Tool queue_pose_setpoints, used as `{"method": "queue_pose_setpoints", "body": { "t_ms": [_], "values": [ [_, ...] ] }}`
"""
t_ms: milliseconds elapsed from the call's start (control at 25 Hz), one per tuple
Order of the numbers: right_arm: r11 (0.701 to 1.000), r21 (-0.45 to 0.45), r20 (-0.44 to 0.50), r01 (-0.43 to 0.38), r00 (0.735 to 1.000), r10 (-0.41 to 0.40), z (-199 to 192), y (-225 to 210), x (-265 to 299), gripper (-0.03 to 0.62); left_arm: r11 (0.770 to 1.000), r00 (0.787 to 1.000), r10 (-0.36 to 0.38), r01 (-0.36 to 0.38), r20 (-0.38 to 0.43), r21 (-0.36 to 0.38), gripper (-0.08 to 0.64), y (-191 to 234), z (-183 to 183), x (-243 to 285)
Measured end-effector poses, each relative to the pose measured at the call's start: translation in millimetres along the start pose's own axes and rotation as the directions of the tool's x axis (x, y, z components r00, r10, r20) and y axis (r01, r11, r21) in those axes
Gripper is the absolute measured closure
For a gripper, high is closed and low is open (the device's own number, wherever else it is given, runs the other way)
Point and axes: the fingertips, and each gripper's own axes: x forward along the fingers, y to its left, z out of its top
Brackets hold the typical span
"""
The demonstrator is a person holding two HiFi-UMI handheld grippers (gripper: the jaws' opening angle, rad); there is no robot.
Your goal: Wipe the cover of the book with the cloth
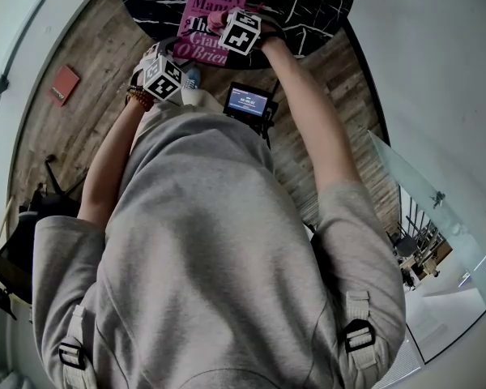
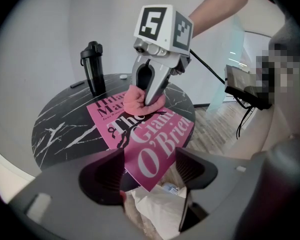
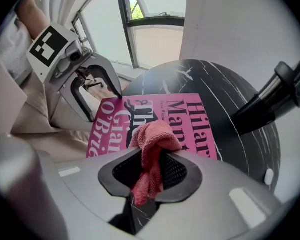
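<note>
We see a round black marble desk (image 1: pixel 308 6) carrying a pink paperback book (image 2: pixel 162 134), which lies face up with its near corner hanging over the desk's rim. A tall black bottle (image 2: pixel 92 66) stands behind the book and apart from it, so we judge it clear of any stroke. The salmon cloth (image 3: pixel 152 134) is bunched and pressed onto the middle of the cover, over the title. The right gripper (image 3: pixel 150 174) is clamped on this cloth from above. The left gripper (image 2: pixel 150 170) has its jaws wide apart at the overhanging corner, gripping nothing. We judge the wiping under way. No trace shows how much is done, and that corner may be awkward to reach.
</note>
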Motion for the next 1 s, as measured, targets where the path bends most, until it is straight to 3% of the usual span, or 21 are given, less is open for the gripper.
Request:
{"method": "queue_pose_setpoints", "body": {
  "t_ms": [1000],
  "values": [
    [0.999, -0.037, 0.012, -0.037, 0.999, 0.038, 3, 37, 2, 0.491, 1.0, 1.0, 0.006, -0.006, -0.002, -0.001, 0.241, 0, 1, 0]
  ]
}}
